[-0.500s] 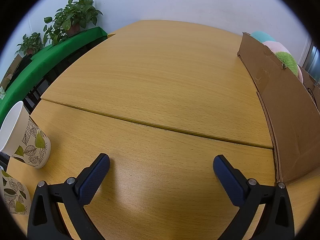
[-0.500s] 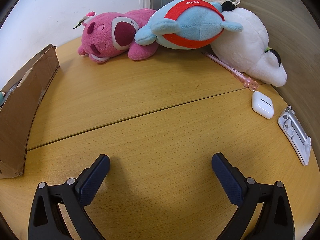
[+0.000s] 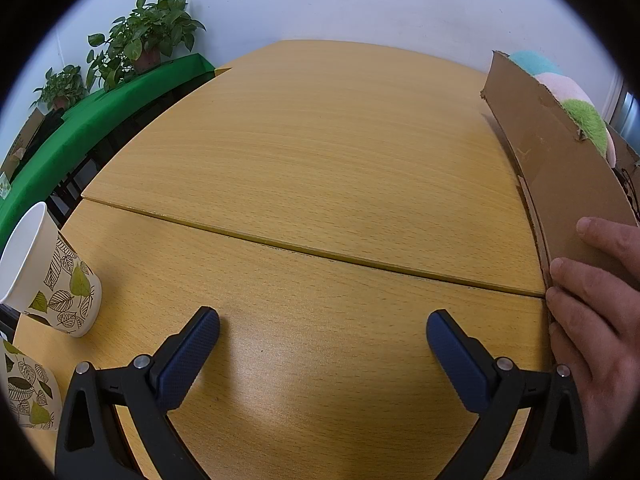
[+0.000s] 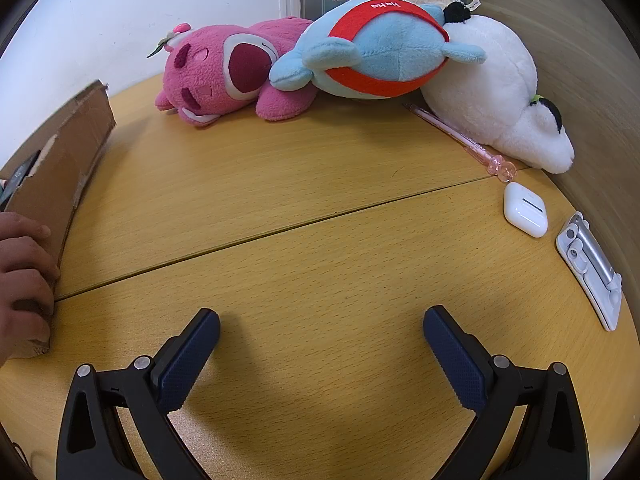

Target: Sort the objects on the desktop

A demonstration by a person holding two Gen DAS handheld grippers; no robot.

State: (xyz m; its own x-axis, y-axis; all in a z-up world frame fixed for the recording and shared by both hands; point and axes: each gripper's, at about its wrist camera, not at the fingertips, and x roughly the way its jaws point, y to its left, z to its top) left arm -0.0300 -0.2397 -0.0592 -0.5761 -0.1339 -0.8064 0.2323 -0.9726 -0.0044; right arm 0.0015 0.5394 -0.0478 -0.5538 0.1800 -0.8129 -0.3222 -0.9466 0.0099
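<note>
Wooden desk [image 3: 320, 160]; cardboard box [image 3: 560, 168] hides plush toys.

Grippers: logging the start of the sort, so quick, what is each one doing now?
Left gripper: open, holding nothing.
Right gripper: open, holding nothing.
Bare hand: resting on the cardboard box.

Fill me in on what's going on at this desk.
Sorting hasn't started. Both tongs, left and right, hover open and empty over bare wood. A bare hand grips the near end of the cardboard box. Plush toys, a pen and an earbud case lie untouched.
</note>
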